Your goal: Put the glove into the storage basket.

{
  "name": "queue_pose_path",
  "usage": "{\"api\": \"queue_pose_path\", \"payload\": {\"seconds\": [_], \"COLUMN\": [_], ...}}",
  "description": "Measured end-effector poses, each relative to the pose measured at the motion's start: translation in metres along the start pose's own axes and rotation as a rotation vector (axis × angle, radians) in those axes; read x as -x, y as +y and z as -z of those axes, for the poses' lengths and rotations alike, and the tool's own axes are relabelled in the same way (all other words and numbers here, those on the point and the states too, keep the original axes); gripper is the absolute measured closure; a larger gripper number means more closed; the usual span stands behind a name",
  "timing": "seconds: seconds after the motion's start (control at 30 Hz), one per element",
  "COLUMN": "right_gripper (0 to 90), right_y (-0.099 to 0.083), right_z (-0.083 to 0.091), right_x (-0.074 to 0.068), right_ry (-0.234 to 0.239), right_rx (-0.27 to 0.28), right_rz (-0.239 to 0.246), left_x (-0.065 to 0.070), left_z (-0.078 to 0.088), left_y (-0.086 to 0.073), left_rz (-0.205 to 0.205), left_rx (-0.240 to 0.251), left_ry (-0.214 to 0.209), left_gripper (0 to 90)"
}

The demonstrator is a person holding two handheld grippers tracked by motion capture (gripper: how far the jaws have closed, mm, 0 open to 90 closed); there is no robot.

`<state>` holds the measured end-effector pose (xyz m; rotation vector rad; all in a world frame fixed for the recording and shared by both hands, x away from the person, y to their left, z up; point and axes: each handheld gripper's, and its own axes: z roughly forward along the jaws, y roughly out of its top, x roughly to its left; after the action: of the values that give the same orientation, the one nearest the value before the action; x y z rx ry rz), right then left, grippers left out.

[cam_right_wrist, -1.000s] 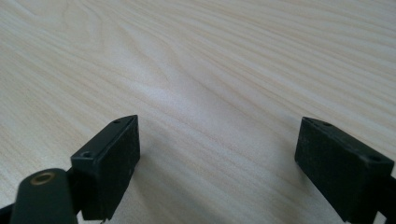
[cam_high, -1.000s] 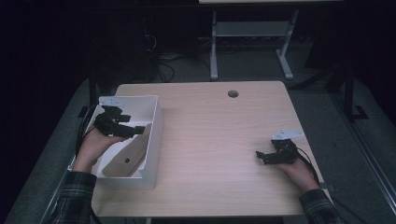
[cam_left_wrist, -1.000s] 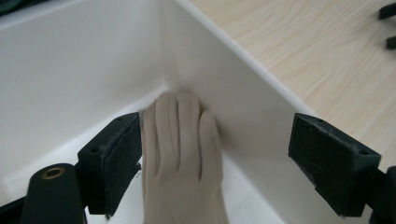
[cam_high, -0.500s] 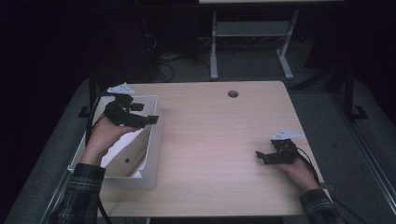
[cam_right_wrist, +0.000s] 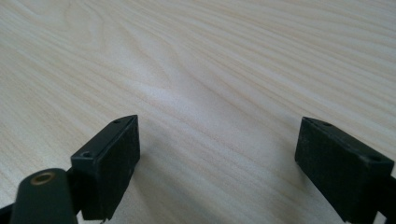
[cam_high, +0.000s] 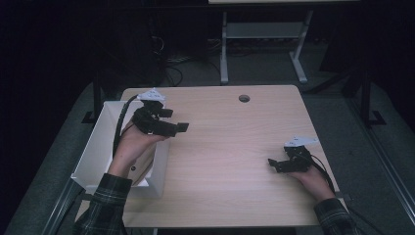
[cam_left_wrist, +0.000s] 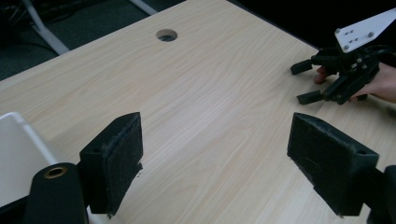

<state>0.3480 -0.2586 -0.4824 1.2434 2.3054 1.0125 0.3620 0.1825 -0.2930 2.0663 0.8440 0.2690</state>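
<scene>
Table (cam_high: 235,161): pale wood-grain top with a round cable hole (cam_high: 244,98) near its far edge; seen from the left gripper view, the hole (cam_left_wrist: 166,35) lies ahead and to the left.
White box (cam_high: 98,147): open-topped, rectangular, plain white walls; it sits at the table's left edge, its long side running from near to far. A small dark spot shows low on an inner wall; what it is cannot be told. A white corner of the box (cam_left_wrist: 18,149) shows at the lower left of the left gripper view.
Left gripper (cam_high: 178,128): held above the box's right wall, pointing right across the table; jaws spread wide with nothing between them. In its own view (cam_left_wrist: 215,168) bare wood lies between the pads.
Left hand (cam_high: 134,144): grips the tool from below, over the box; a plaid sleeve (cam_high: 105,205) comes up from the bottom.
Right gripper (cam_high: 272,164): low at the table's right side, pointing left; jaws wide apart and empty. Its own view (cam_right_wrist: 217,163) has bare tabletop close beneath.
Right hand (cam_high: 308,176): rests near the table's right edge.
Spacing: the two grippers are well apart.
</scene>
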Motion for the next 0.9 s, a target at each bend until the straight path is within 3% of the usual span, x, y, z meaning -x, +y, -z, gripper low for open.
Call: {"api": "queue_pose_path", "payload": {"seconds": [0.33, 0.63, 0.9], "right_gripper": [13.6, 13.6, 13.6], "right_y": [0.000, 0.000, 0.000], "right_z": [0.000, 0.000, 0.000], "right_x": [0.000, 0.000, 0.000], "right_ry": [0.000, 0.000, -0.001], "right_rx": [0.000, 0.000, 0.000], "right_rz": [0.001, 0.001, 0.001], "left_x": [0.031, 0.050, 0.066], "left_z": [-0.039, -0.062, -0.092], "left_y": [-0.013, -0.025, -0.046], "left_rz": [-0.016, -0.033, -0.054], "left_rx": [-0.024, -0.051, -0.087], "left_ry": [-0.047, -0.061, -0.072], "left_gripper": [18.0, 18.0, 18.0]}}
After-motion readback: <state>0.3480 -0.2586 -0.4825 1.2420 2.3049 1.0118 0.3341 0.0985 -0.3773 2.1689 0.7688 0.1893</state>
